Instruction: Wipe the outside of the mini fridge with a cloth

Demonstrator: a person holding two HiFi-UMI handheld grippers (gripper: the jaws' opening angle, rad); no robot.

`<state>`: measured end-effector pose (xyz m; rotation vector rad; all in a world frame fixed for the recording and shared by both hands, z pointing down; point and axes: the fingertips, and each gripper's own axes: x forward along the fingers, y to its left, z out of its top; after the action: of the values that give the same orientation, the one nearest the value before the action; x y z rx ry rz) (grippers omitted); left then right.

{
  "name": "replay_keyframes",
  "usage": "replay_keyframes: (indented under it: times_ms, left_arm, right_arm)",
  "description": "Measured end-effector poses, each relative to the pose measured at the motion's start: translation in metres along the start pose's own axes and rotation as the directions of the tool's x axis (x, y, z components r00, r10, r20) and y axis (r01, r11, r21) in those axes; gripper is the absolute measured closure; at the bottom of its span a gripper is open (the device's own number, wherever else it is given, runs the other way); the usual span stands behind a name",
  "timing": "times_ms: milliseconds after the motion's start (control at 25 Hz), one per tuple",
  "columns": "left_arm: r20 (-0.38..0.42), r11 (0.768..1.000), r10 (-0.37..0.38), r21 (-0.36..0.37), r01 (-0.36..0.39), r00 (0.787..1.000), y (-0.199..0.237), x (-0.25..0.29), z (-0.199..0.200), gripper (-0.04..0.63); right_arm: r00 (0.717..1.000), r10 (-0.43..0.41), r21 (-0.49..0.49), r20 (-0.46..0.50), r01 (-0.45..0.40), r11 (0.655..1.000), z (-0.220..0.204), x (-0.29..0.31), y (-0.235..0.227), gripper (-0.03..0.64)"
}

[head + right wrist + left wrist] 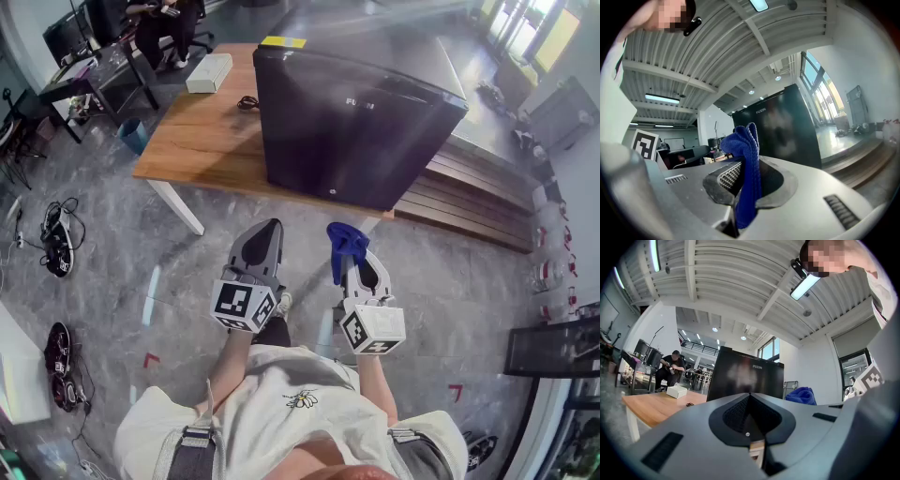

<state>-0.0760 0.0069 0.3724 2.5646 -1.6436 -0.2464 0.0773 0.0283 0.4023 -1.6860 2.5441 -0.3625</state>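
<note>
**Open-plan industrial workspace, part office, part lab.**
Ribbed metal ceiling (722, 277) with strip lights (805, 286); polished grey floor (122, 291) with loose cables (58, 225); wooden worktop (202, 131); a person (164, 23) seated near monitors (66, 36); tall windows (820, 89).

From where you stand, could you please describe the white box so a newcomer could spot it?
Find the wooden table bearing the black mini fridge. The white box lies at the table's far edge, left of the fridge. It is the only pale block there; the cable beside it is black.
</note>
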Motion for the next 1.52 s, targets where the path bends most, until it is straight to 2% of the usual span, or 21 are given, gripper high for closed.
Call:
replay_keyframes:
  times_ms: [240, 440, 640, 800, 1040, 1240, 1520]
  left_arm:
    - [0.052, 1.000, 0.017, 0.009, -0.018, 0.998, 0.077, 0.053, 0.028, 0.591]
    - [0.061, 1.000, 0.013, 0.024, -0.015, 0.998, 0.119, 0.093, 0.041, 0.591]
    - [0.025, 1.000, -0.006, 0.014, 0.006, 1.000, 0.127, 0.120, 0.031, 0.591]
    - [0.014, 0.999, -0.017, 0.045, 0.017, 1.000, 0.117, 0.131, 0.028, 0.591]
    - [0.035, 0.997, 0.037, 0.068, -0.039, 0.999, 0.118, 0.127, 0.035, 0.591]
    - [0.050, 0.993, 0.104, 0.054, -0.107, 0.993, 0.132, 0.118, 0.038, 0.591]
    - [0.066, 0.981, 0.186, 0.040, -0.189, 0.980, 0.154, 0.102, 0.040, 0.591]
  right_arm:
    - [0.992, 0.059, -0.044, 0.113, -0.054, 0.998, 0.054, 0.101, 0.030, 0.555]
    - [0.970, 0.146, -0.041, 0.193, -0.141, 0.989, 0.101, 0.161, 0.061, 0.555]
    - [0.953, 0.184, -0.037, 0.241, -0.181, 0.983, 0.148, 0.196, 0.085, 0.555]
    - [0.942, 0.192, -0.025, 0.274, -0.193, 0.981, 0.171, 0.219, 0.097, 0.555]
    - [0.933, 0.196, -0.058, 0.303, -0.187, 0.981, 0.195, 0.245, 0.120, 0.555]
    - [0.948, 0.107, -0.111, 0.301, -0.076, 0.991, 0.198, 0.270, 0.130, 0.555]
    - [0.952, 0.061, -0.211, 0.300, 0.004, 0.978, 0.190, 0.293, 0.142, 0.555]
